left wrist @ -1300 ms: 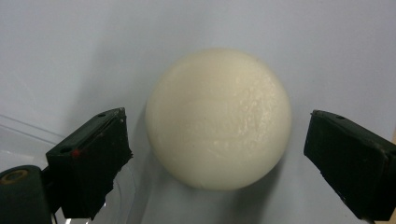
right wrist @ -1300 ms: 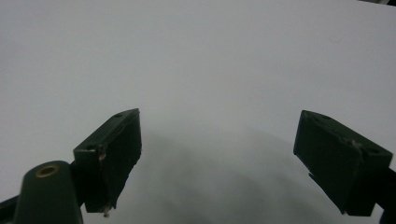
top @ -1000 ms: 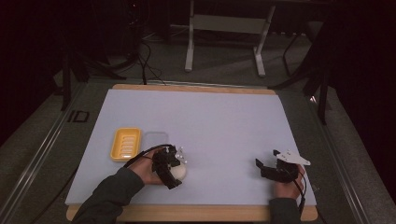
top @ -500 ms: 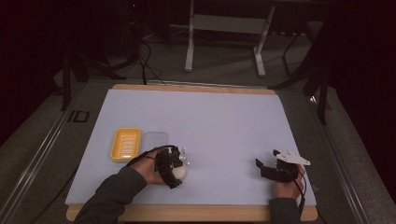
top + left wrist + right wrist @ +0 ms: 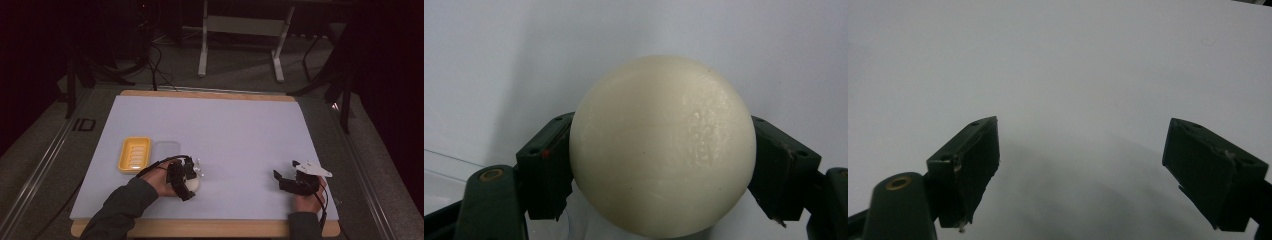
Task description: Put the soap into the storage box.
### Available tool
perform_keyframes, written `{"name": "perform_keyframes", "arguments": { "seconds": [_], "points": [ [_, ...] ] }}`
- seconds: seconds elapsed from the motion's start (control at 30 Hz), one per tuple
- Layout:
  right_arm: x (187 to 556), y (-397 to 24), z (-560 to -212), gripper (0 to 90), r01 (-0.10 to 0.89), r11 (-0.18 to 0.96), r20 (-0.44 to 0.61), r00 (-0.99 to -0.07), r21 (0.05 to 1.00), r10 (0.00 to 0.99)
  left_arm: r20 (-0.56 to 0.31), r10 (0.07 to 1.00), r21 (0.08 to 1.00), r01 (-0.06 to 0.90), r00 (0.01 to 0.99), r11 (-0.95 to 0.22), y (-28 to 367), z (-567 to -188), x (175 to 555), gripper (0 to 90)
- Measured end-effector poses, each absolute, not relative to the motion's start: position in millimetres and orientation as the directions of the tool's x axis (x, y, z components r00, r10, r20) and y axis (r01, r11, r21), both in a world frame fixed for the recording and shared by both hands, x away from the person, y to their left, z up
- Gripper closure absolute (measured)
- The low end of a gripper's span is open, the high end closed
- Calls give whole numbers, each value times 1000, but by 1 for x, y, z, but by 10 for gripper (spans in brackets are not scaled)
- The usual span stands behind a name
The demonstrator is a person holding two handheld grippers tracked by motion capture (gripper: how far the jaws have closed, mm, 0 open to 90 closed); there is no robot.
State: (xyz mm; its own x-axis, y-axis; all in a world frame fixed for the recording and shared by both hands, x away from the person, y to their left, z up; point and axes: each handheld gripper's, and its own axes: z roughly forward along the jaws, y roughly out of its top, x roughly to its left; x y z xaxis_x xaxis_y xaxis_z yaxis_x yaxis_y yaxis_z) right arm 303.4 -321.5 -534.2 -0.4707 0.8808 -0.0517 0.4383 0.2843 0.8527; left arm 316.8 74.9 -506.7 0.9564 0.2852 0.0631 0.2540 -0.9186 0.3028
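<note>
Clearly the cream ball (image 5: pixel 663 145) sits between the jaws of the left hand-held gripper (image 5: pixel 663 175), which have just been closing; both pads now meet its sides at the widest part, so it is gripped across the middle. Its smooth, rounded, hard-looking surface suggests it is light but slippery, apt to squirt out unless the pads stay on the equator. Faint embossed marks on it are too blurred to read. Its underside and contact with the tabletop (image 5: pixel 240 135) are hidden. The right hand-held gripper (image 5: pixel 1083 175) stands wide, holding nothing, well apart from the ball.
</note>
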Motion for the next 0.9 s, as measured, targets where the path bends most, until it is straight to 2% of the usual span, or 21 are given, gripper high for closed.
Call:
{"name": "perform_keyframes", "arguments": {
  "seconds": [0.9],
  "points": [
    [303, -322, -534, 147, 437, 282, -50, -470, 854, 881, 58, 276, 294, 247, 960, -923, 76, -505, 317, 234]
  ]
}}
